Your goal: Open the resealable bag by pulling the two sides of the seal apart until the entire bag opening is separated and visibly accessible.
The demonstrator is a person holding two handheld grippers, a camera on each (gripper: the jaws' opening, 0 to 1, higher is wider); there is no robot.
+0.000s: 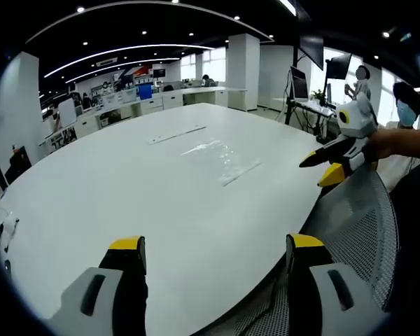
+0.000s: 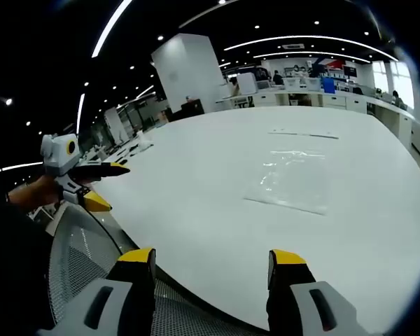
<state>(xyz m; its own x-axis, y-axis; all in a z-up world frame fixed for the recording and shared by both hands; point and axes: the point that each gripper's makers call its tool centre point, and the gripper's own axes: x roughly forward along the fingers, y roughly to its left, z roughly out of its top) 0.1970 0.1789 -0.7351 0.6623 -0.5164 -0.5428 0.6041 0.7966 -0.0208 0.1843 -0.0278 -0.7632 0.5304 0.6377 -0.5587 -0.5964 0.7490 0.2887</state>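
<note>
A clear resealable bag lies flat on the white table, far ahead of both grippers; in the right gripper view the bag sits mid-table, its seal state too faint to tell. My left gripper is open over the table's near edge, holding nothing. My right gripper is open too, above the near edge and a mesh chair back. The right gripper enters the left gripper view from the right, held by a hand. The left gripper shows at the left of the right gripper view.
A grey mesh chair back stands at the table's near edge, under both grippers. A thin clear strip lies beyond the bag. Desks, monitors and people fill the office behind.
</note>
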